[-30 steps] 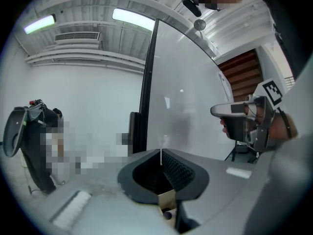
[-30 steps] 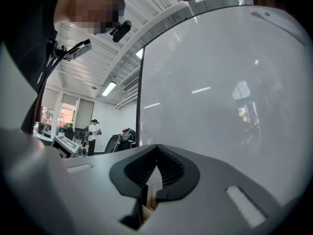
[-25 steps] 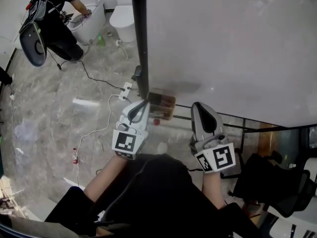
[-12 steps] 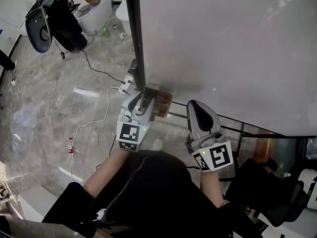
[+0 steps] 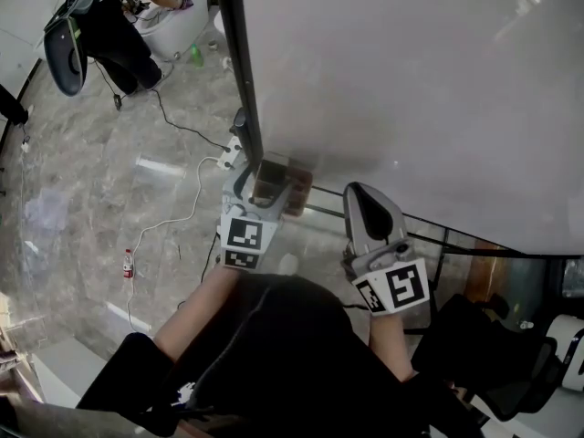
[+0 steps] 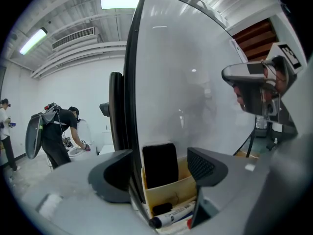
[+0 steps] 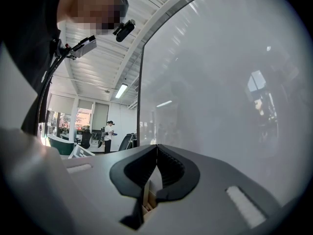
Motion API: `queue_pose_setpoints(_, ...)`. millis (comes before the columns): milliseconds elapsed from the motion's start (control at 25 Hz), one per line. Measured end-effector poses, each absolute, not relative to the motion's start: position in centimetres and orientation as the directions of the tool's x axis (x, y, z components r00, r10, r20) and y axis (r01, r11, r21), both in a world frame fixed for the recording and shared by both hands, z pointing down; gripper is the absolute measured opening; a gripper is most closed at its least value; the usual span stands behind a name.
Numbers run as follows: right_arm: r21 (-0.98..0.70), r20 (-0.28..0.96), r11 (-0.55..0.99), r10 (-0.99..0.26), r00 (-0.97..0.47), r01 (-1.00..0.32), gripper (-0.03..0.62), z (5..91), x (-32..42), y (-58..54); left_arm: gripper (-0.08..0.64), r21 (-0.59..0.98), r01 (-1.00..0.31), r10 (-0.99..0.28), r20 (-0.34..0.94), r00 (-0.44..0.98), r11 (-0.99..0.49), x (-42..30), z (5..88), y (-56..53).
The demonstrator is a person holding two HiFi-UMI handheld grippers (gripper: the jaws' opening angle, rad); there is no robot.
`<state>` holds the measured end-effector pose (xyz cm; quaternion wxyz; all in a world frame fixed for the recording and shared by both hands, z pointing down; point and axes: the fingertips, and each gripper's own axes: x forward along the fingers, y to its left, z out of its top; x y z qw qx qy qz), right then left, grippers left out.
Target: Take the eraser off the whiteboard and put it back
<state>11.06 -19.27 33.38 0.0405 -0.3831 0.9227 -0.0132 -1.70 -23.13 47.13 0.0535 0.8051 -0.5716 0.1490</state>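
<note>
Black rectangular eraser (image 6: 160, 166) stands upright in a small cream open-topped box (image 6: 171, 192). Its top half shows above the box's front wall, and its back is toward the large white whiteboard w/ dark frame (image 6: 195, 82). The box sits at the board's btm corner, right beside the frame's upright edge. Just in front of the box lies a white marker w/ black cap (image 6: 172, 216), and a short black item lies just above it, too small to identify.

Left gripper (image 6: 160, 155) has its 2 dark jaws spread wide, 1 each side of the box & eraser. They have just been opening, and neither pad touches the eraser: there is a clear gap on both sides. 1 jaw sits on the outer side of the frame's edge, the other in front of the board. In head view this gripper (image 5: 258, 182) points at the box.

Right gripper (image 7: 156, 148) has its jaws pressed together w/ nothing btw them. In head view it (image 5: 365, 199) is held beside the left one, tip toward the board's lower edge, apart from the box.

Farther out is a grey marbled floor (image 5: 82, 208) w/ a white power strip & cable (image 5: 228, 161) and a small bottle (image 5: 129, 265) lying on it. At top left a person in black (image 5: 114, 30) bends over a white fixture. A black office chair (image 5: 497, 345) is at lower right.
</note>
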Motion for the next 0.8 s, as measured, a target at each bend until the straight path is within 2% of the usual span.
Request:
queue_pose_setpoints(400,-0.064,-0.061,0.711,-0.703,-0.708,-0.700,0.011,33.8,12.0,-19.9,0.371,-0.114,-0.950,-0.901,0.369,0.230,-0.289,-1.3,48.0,-24.4)
queue_pose_setpoints(720,-0.062,-0.070,0.716,-0.698,-0.713,-0.695,0.011,33.7,12.8,-20.2,0.335,-0.127,-0.956,-0.904,0.378,0.199,-0.264,-1.2,48.4,-24.8)
queue_pose_setpoints(800,-0.061,-0.072,0.717,-0.697,-0.713,-0.695,0.009,33.8,12.9,-20.4,0.307,-0.130,-0.958,-0.905,0.381,0.191,-0.257,-1.2,48.7,-25.0)
